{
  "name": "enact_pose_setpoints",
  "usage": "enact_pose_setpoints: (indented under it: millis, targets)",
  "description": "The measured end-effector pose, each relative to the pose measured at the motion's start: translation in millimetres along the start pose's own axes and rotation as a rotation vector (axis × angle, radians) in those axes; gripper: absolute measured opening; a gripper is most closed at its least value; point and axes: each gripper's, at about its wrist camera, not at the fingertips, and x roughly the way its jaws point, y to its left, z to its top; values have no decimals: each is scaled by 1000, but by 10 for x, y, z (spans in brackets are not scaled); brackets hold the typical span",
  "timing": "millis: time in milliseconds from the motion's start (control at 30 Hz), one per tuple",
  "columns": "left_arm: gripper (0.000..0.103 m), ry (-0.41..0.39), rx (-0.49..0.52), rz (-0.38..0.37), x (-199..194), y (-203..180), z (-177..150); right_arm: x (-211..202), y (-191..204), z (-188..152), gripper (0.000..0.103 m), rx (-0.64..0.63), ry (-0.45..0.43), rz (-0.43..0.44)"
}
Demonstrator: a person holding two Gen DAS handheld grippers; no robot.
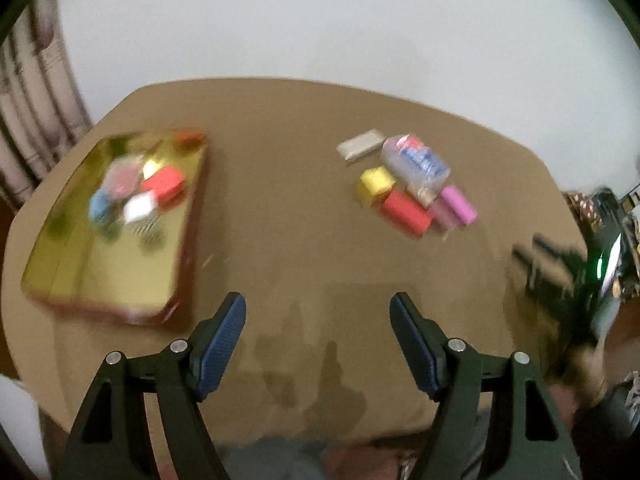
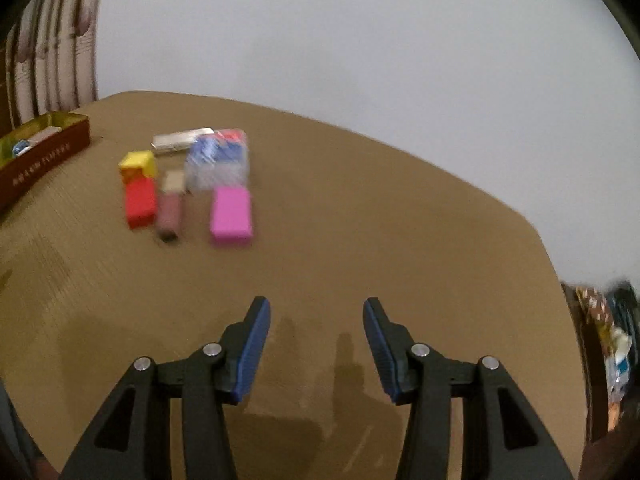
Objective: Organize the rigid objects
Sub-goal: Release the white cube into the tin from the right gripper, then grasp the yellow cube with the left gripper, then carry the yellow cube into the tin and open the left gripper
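A gold tray (image 1: 80,272) with dark red sides lies at the left of the brown table; a red block (image 1: 166,183), a white block (image 1: 139,206), a blue piece (image 1: 100,205) and other small items lie in it. A loose cluster sits mid-table: yellow block (image 1: 374,184), red block (image 1: 405,210), pink block (image 1: 460,203), grey bar (image 1: 360,146), clear packet (image 1: 416,164). In the right wrist view: pink block (image 2: 231,216), red block (image 2: 140,202), yellow block (image 2: 138,164), mauve tube (image 2: 170,212), tray (image 2: 44,160). My left gripper (image 1: 318,304) and right gripper (image 2: 316,308) are open, empty, near the front edge.
A white wall stands behind the table (image 1: 300,120). Striped curtains (image 1: 36,92) hang at the far left. Cluttered dark items (image 1: 600,240) lie off the table's right edge. Both views are motion-blurred.
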Motion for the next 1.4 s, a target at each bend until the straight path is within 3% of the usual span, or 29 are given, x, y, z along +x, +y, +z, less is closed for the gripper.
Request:
enact_pose_setpoints:
  millis: [200,400,533,800,867,900,933,1033,1167,1400]
  targets:
    - [71,78,-54,1,629,-347,722,-89,-152,-67,50,66,-60,80]
    - [71,208,-177,-13,1299,-342,1078,-210,-286,-57,52,128,-118,146]
    - [71,240,-219,-1,1496,-348,1131,-312,-357,-131,52,146,-132,180]
    - [69,247,-192,45,1647,-466,1190,-364,-360,-155,54,156,-156,216]
    - [52,266,-193,55,1705,-479,1186,-383,-382,-164,55,159,-158,220]
    - [36,289,-194,47,1745,-478,1165,-400,-390,-166,55,161,-163,218]
    - [27,317,-201,42,1807,-483,1169,-408,-397,-171,55,163,-165,218]
    - [27,337,-207,49,1895,-466,1135,-407,-407,-167,55,167,-167,221]
    - [26,301,-204,45,1901,-472,1127,-381,-412,-148,55,167,-163,224]
    - [26,208,-125,74,1414,-432,895,-340,-422,-131,55,171,-151,216]
